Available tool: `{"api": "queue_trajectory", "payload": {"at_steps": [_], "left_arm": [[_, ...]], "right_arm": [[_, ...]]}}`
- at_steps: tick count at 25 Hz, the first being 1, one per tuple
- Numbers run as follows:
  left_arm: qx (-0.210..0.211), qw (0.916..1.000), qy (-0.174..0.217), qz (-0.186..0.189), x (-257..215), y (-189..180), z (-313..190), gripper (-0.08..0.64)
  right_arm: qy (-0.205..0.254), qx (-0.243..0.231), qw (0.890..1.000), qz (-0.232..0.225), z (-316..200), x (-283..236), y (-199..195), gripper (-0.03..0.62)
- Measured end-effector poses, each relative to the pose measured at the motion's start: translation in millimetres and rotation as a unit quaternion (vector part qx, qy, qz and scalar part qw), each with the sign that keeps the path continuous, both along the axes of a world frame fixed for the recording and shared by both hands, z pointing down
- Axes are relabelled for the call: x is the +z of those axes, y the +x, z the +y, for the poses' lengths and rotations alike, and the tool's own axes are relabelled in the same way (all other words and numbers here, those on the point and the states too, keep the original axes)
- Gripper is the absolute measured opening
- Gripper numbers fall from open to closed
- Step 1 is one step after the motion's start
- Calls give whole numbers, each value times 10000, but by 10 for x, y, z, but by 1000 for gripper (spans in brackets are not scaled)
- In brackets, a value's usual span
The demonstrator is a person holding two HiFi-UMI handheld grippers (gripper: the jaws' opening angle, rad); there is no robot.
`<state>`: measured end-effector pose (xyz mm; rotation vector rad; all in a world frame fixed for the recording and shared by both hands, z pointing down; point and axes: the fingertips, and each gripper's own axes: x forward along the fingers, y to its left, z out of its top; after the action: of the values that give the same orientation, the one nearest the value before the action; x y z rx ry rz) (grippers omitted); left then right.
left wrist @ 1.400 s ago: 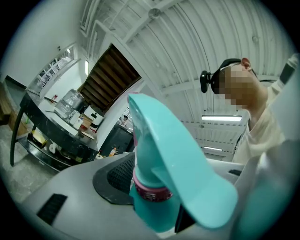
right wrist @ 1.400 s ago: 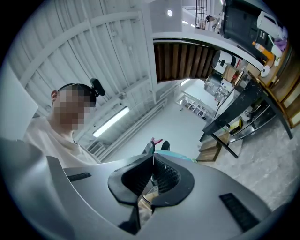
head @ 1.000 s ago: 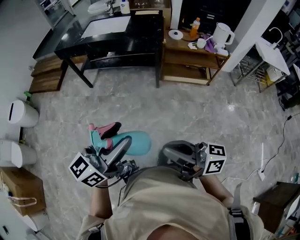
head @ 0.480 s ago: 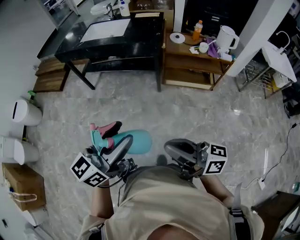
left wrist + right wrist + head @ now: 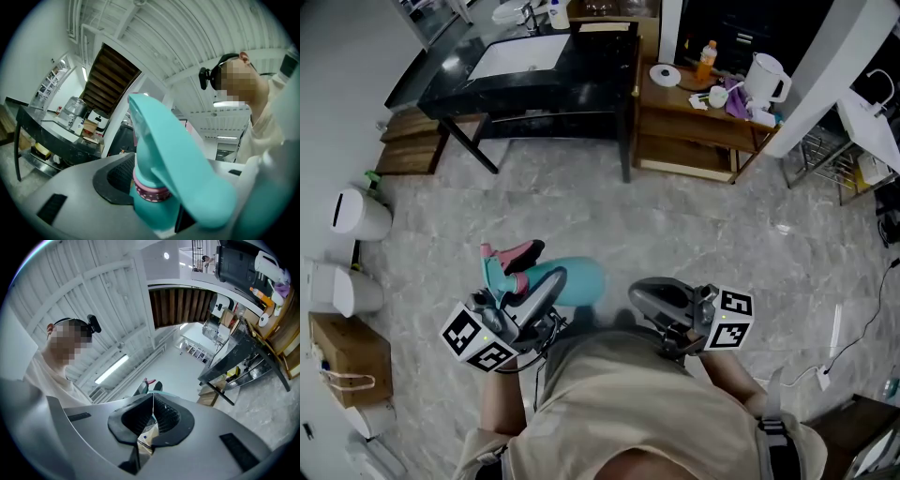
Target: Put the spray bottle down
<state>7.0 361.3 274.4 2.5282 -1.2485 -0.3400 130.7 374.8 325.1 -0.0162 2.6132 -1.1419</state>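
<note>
The spray bottle (image 5: 579,281) is off any surface, carried in the left gripper (image 5: 542,283) over the grey marble floor (image 5: 694,234), close in front of the person's body. The left gripper view shows its fingers (image 5: 112,180) standing wide and clamped on the bottle's neck at the pink collar, with the teal spray head rising past them. In the head view the bottle's long axis runs roughly from 9 o'clock to 3 o'clock, spray head and pink trigger at the 9 o'clock end and the rounded teal body at the 3 o'clock end, so it lies crosswise to the fingers, which point toward 1 o'clock. The right gripper (image 5: 645,298) hangs just beside the bottle at its 3 o'clock, fingers (image 5: 166,416) pressed together with nothing between them. The black bench (image 5: 591,66) lies well apart at 12 o'clock, and a wooden shelf unit (image 5: 694,127) with a white kettle (image 5: 766,75) on it sits at 1 o'clock. Setting the bottle down looks to be the left hand's job alone, and judging by its sideways lie, the wrist would likely have to roll so the base meets the surface first.
</note>
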Motion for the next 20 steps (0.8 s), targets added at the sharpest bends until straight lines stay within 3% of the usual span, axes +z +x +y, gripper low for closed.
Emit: {"api": "queue_trajectory", "payload": {"at_steps": [8, 20], "left_arm": [[-106, 9997, 84, -181, 28, -66, -147, 244], [319, 9995, 44, -63, 79, -75, -683, 244]], "right_arm": [[-5, 178, 9998, -4, -102, 26, 2, 21], [-87, 710, 9972, 202, -525, 44, 30, 21]]}}
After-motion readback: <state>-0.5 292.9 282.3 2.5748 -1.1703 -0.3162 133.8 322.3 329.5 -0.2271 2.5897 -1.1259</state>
